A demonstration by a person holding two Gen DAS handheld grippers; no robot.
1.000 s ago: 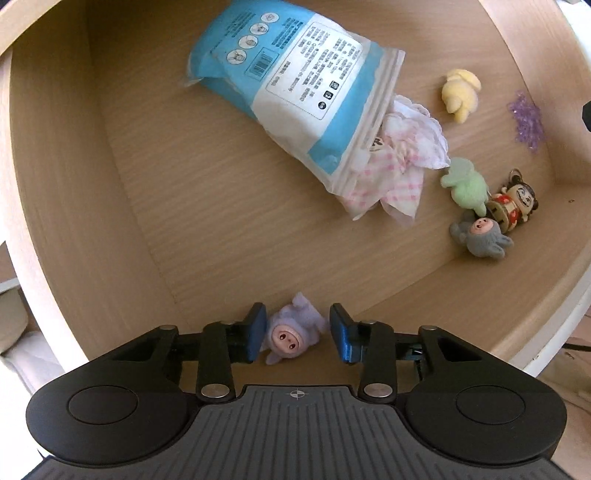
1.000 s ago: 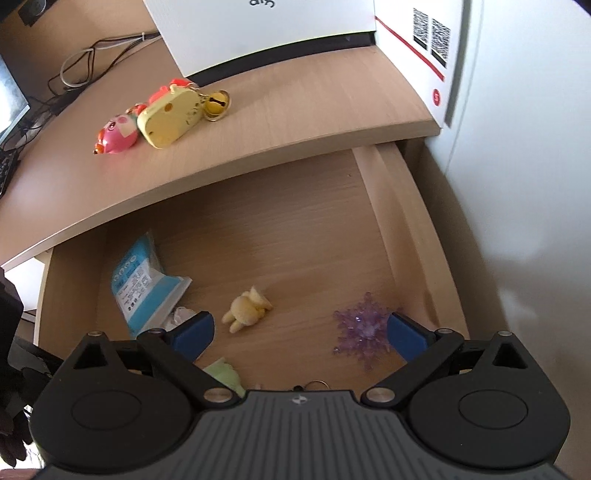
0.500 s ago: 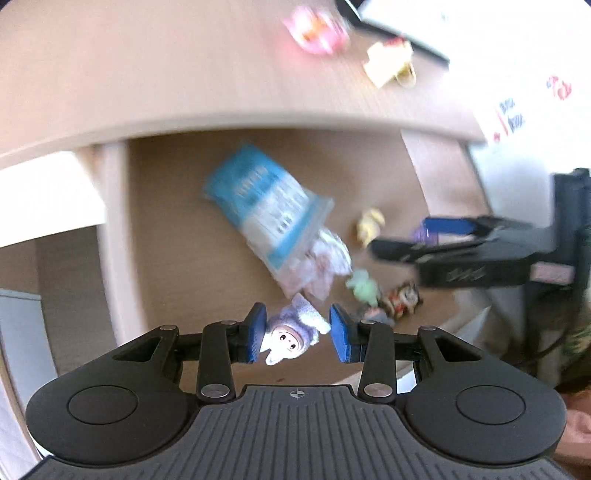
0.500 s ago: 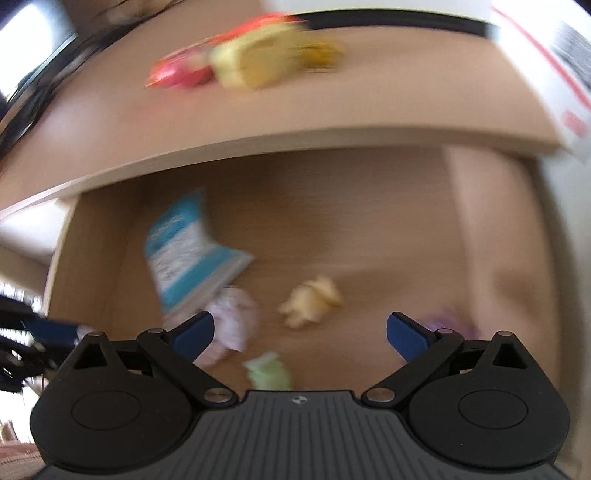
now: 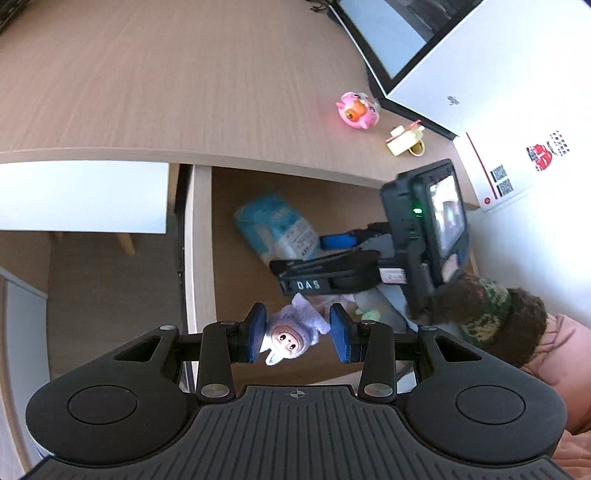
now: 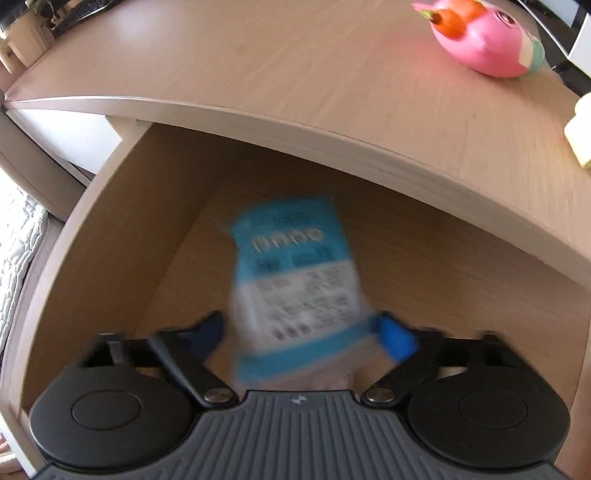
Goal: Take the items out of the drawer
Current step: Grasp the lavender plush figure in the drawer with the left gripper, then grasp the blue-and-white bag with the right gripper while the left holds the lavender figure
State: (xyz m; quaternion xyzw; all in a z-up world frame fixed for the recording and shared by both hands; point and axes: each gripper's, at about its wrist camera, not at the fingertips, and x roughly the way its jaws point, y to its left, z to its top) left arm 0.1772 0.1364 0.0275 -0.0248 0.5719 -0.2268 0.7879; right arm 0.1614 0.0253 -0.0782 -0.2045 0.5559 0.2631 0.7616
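Lilac plush in left gripper, blue-white packet between right gripper fingers

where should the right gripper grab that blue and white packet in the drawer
Grip the blue and white packet across its narrow width at the near end, by the blue band, coming straight down: it lies flat on the drawer floor, long axis pointing away. The right gripper has just been closing with the packet between its fingers; contact is blurred.

A monitor and a white box stand on the desk.
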